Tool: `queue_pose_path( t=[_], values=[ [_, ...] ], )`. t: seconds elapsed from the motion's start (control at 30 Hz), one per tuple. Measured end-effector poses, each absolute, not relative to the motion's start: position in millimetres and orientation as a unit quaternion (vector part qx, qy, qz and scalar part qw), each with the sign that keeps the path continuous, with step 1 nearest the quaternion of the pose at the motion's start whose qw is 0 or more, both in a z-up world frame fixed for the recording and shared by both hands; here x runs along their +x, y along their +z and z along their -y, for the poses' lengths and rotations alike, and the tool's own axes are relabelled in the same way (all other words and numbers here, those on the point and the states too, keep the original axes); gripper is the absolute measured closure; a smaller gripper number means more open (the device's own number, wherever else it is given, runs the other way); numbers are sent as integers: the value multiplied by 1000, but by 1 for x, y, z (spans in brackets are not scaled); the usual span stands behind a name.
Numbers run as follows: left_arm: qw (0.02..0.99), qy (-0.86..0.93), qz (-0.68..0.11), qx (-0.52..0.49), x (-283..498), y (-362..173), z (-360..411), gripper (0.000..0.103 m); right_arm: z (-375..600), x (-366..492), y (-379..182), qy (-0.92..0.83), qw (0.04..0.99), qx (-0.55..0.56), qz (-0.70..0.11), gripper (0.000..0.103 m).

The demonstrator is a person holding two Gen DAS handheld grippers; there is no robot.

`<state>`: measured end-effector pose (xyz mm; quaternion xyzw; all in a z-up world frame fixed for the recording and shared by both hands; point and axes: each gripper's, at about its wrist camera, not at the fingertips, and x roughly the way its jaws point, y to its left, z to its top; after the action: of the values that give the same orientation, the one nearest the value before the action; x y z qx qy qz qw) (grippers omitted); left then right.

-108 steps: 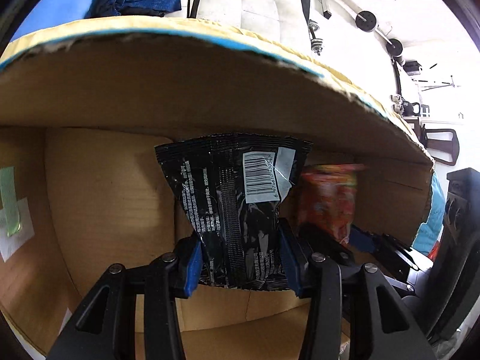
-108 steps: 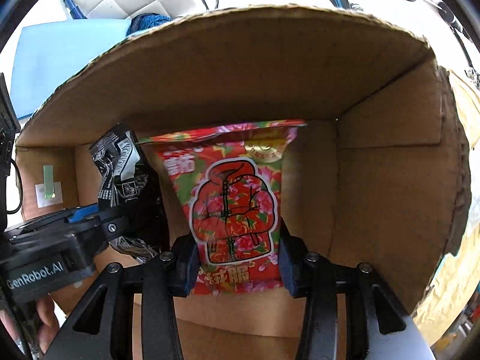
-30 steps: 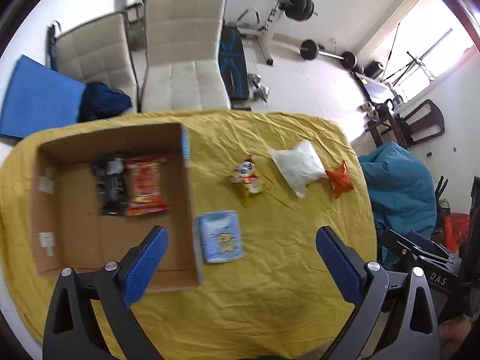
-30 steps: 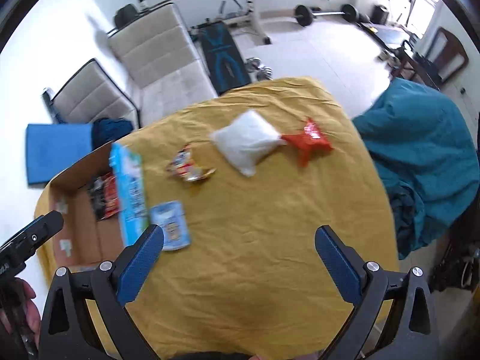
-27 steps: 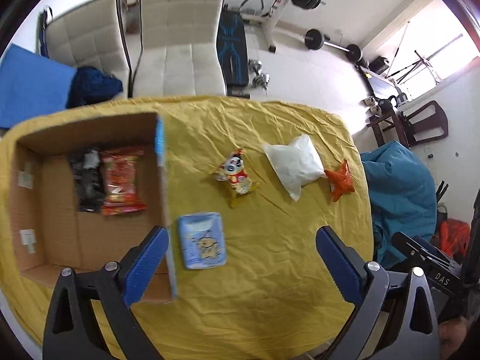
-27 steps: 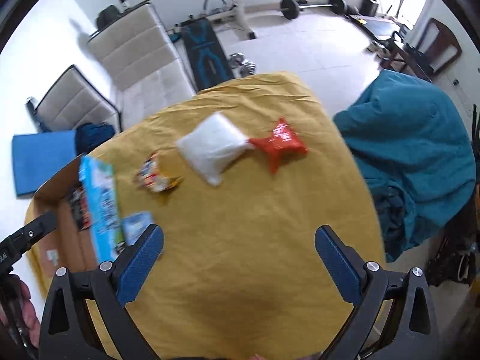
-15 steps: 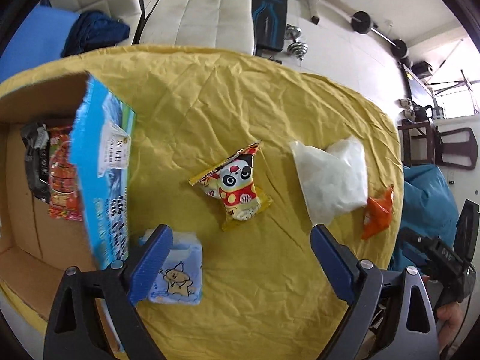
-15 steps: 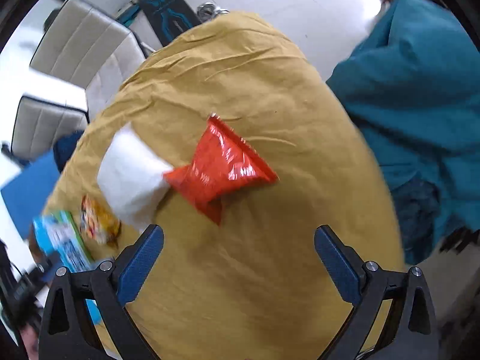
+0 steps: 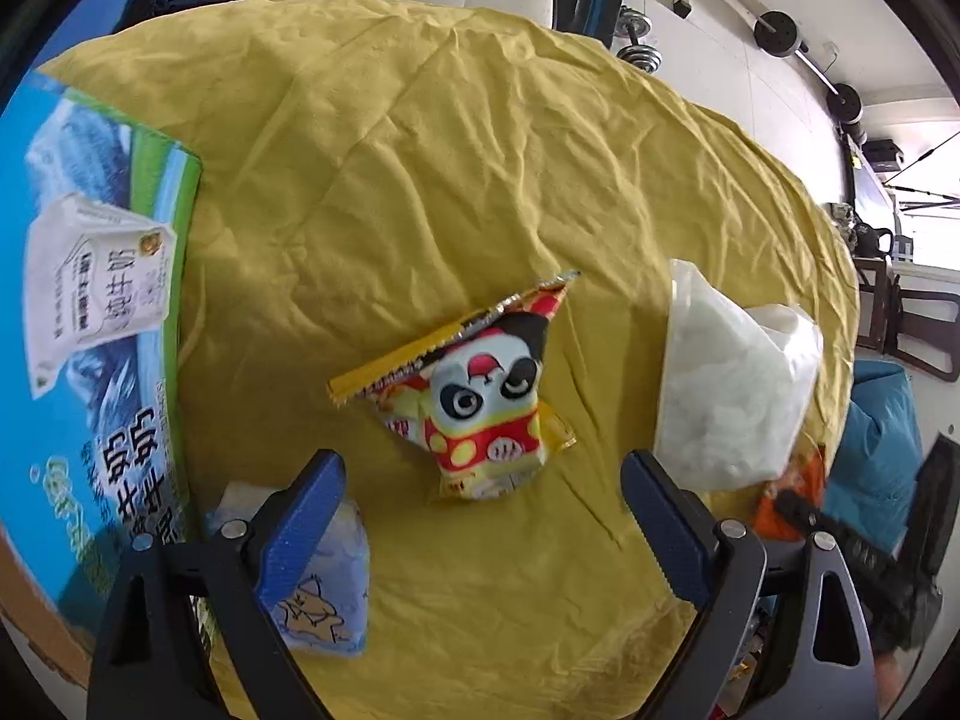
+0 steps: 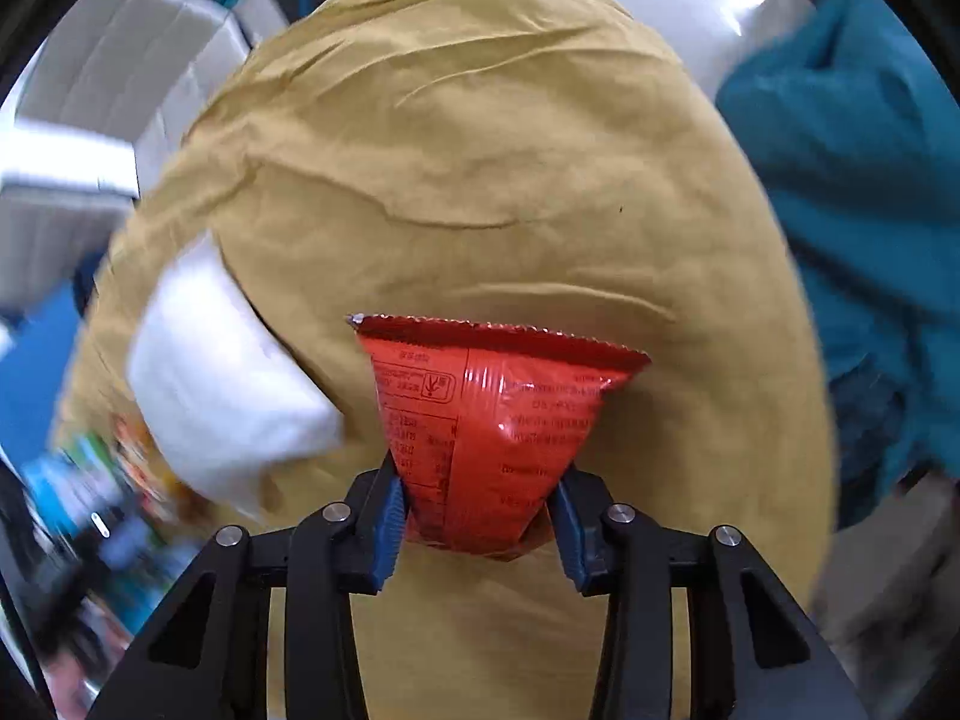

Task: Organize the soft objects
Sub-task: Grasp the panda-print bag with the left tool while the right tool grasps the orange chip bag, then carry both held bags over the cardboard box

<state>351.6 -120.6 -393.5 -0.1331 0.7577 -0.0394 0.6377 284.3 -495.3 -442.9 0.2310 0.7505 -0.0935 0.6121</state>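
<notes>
My left gripper is open above the yellow cloth, its jaws on either side of a yellow panda snack packet that lies flat below it. A light blue tissue pack lies under its left finger. A white soft bag lies to the right. My right gripper is shut on the lower end of a red snack packet, which stands up between its pads. The white bag shows blurred to its left. The right gripper appears at the red packet in the left wrist view.
The cardboard box's blue printed flap stands at the left of the yellow-covered table. A teal beanbag sits beyond the table's right edge. White chairs and gym weights stand behind the table.
Both grippers have come down close to the table. My right gripper has closed on the red packet. My left gripper now hovers open over the panda packet.
</notes>
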Motion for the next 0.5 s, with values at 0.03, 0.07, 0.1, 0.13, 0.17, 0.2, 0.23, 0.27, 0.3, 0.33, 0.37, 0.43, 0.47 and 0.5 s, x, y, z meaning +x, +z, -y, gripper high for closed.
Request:
queue_pose_path(
  t=[0.03, 0.07, 0.1, 0.13, 0.17, 0.2, 0.23, 0.27, 0.3, 0.33, 0.37, 0.43, 0.47, 0.5],
  values=[
    [637, -37, -759, -129, 355, -396, 121, 10, 491, 283, -441, -85, 615, 187, -762, 59],
    [637, -36, -760, -126, 357, -399, 121, 10, 488, 281, -440, -81, 615, 156, -769, 59],
    [637, -37, -760, -124, 359, -402, 121, 16, 486, 278, -440, -79, 613, 131, -775, 59],
    [638, -36, -760, -120, 360, -405, 121, 23, 486, 276, -441, -79, 612, 116, -778, 59],
    [640, -37, -759, -112, 360, -407, 123, 36, 485, 273, -443, -77, 610, 101, -782, 59],
    [641, -44, -759, -105, 362, -409, 126, 46, 485, 271, -444, -78, 609, 97, -783, 59],
    [640, -50, -761, -93, 362, -412, 131, 50, 487, 268, -446, -80, 608, 102, -783, 59],
    [638, -53, -764, -79, 363, -415, 135, 56, 488, 266, -448, -81, 607, 107, -783, 59],
    [639, -56, -765, -65, 363, -419, 141, 60, 488, 266, -450, -81, 606, 108, -784, 58],
    [640, -60, -764, -50, 363, -421, 144, 61, 486, 259, -449, -83, 605, 110, -784, 57],
    [643, -60, -763, -36, 362, -423, 147, 63, 485, 256, -449, -84, 605, 111, -784, 57],
    [648, -62, -759, -18, 359, -425, 149, 67, 484, 255, -451, -80, 606, 110, -784, 56],
    [652, -62, -755, -16, 357, -423, 149, 68, 484, 252, -451, -81, 606, 111, -784, 56],
    [655, -64, -753, -13, 354, -421, 150, 69, 488, 251, -455, -81, 605, 110, -784, 56]
  ],
)
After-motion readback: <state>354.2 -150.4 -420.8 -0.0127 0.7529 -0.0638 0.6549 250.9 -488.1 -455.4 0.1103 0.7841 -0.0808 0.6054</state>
